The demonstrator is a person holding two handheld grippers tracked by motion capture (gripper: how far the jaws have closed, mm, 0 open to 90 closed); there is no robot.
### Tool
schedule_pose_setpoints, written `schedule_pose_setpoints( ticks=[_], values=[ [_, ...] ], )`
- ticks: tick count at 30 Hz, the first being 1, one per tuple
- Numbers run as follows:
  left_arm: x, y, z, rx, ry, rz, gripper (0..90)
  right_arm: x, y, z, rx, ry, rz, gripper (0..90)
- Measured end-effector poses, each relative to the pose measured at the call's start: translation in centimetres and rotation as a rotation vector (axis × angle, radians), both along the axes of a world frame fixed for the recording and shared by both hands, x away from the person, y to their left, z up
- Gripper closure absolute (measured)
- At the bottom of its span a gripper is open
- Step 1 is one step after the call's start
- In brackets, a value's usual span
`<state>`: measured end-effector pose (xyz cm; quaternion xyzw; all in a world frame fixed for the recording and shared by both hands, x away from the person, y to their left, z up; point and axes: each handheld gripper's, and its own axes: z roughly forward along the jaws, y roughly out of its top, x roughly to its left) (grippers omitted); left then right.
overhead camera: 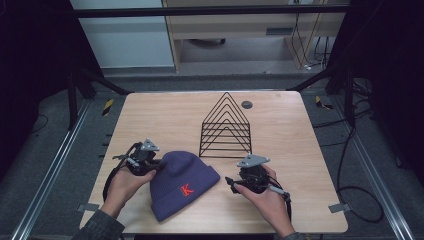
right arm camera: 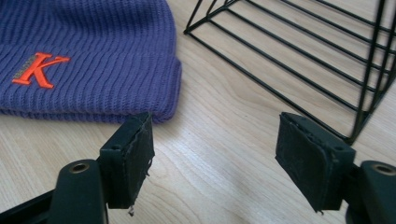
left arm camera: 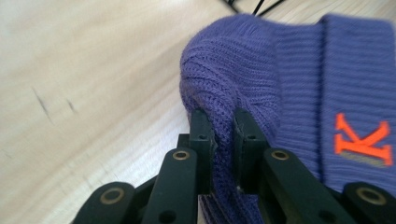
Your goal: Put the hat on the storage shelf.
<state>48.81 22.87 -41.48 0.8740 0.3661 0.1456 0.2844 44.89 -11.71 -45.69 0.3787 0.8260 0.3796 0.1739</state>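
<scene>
A purple knit beanie (overhead camera: 182, 185) with an orange K lies flat on the wooden table (overhead camera: 150, 115) near the front edge. My left gripper (overhead camera: 150, 167) sits at the beanie's left, crown side. In the left gripper view its jaws (left arm camera: 223, 119) are shut on a fold of the beanie's (left arm camera: 280, 70) knit. My right gripper (overhead camera: 230, 182) is at the beanie's right, just off the cuff corner. In the right gripper view it (right arm camera: 215, 123) stands open over bare wood, with the beanie's (right arm camera: 84, 51) cuff corner just beyond its left fingertip.
A black wire rack (overhead camera: 226, 127) of triangular dividers stands behind the beanie, close to the right gripper (right arm camera: 289, 56). A small grey disc (overhead camera: 246, 104) is set in the table behind the rack. Cables lie on the floor to the right.
</scene>
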Motion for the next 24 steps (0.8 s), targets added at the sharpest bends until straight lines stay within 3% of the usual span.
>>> schedule_pose_setpoints(
  ticks=[3, 4, 5, 6, 7, 8, 9, 16, 24],
  values=[
    [-0.8, -0.6, 1.8, 0.021, -0.047, -0.038, 80.3, -0.1, -0.4, 0.2, 0.004, -0.004, -0.016, 23.1],
    [-0.8, -0.6, 1.8, 0.021, -0.047, -0.038, 80.3, -0.1, -0.4, 0.2, 0.004, -0.004, -0.016, 23.1],
    [-1.3, -1.1, 3.0, 0.035, -0.079, -0.067, 80.3, -0.3, -0.6, 0.4, 0.006, -0.007, -0.023, 21.2],
    [-1.3, -1.1, 3.0, 0.035, -0.079, -0.067, 80.3, -0.4, -0.6, 0.4, 0.01, -0.017, -0.023, 20.9],
    [-1.8, -1.5, 4.1, 0.046, -0.103, -0.092, 80.3, -0.4, -0.7, 0.5, 0.011, -0.022, -0.024, 20.5],
    [-1.8, -1.5, 4.1, 0.046, -0.103, -0.092, 80.3, -0.5, -0.7, 0.6, 0.013, -0.028, -0.025, 20.3],
    [-2.2, -1.8, 5.2, 0.051, -0.126, -0.119, 80.3, -0.6, -0.7, 0.8, 0.019, -0.029, -0.03, 20.3],
    [-3.3, -2.0, 9.0, 0.051, -0.209, -0.191, 80.6, -1.6, -0.4, 1.9, 0.035, -0.066, -0.013, 19.8],
    [-3.7, -1.4, 12.4, 0.058, -0.289, -0.224, 80.5, -1.7, 0.2, 3.5, 0.038, -0.104, 0.008, 20.4]
  ],
)
